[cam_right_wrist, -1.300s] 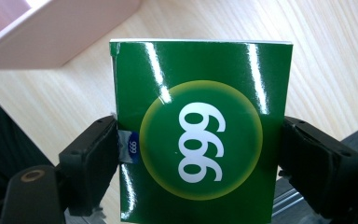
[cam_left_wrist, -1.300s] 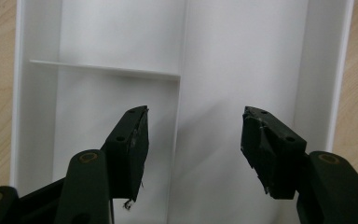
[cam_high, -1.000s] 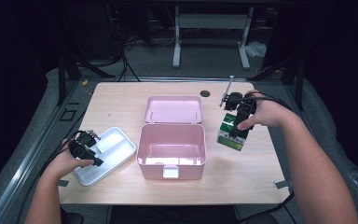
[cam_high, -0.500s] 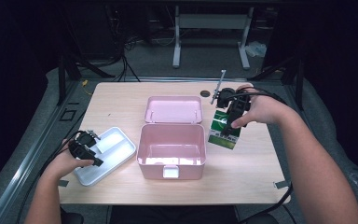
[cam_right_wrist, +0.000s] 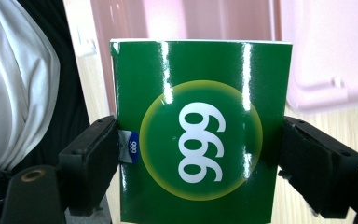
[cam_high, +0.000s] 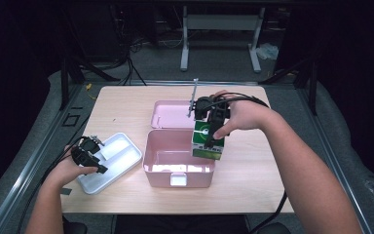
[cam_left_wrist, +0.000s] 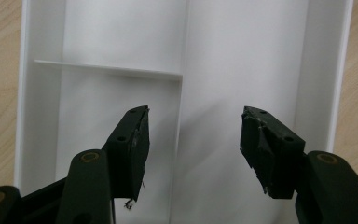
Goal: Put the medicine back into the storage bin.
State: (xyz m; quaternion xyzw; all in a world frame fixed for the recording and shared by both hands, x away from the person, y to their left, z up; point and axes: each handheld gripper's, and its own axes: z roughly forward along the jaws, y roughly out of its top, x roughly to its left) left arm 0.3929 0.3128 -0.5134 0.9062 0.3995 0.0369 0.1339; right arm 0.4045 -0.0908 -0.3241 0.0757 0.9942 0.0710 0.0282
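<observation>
A green box with a yellow circle and white "999" hangs in the air over the right rim of the open pink case. My right gripper is shut on it, one jaw pressed against each side. The case's lid lies folded back behind it. At the left, a white divided tray rests on the table, and my left gripper hovers over it with its jaws wide apart and nothing between them. The tray's compartments look bare in the left gripper view.
The wooden table has free surface to the right of the case and at the back left. Dark floor, cables and a metal stand lie beyond the far edge. The person's white sleeve shows in the right gripper view.
My right gripper has carried the green box leftward, from the table's right side to above the pink case's right rim. The left gripper has stayed over the tray.
</observation>
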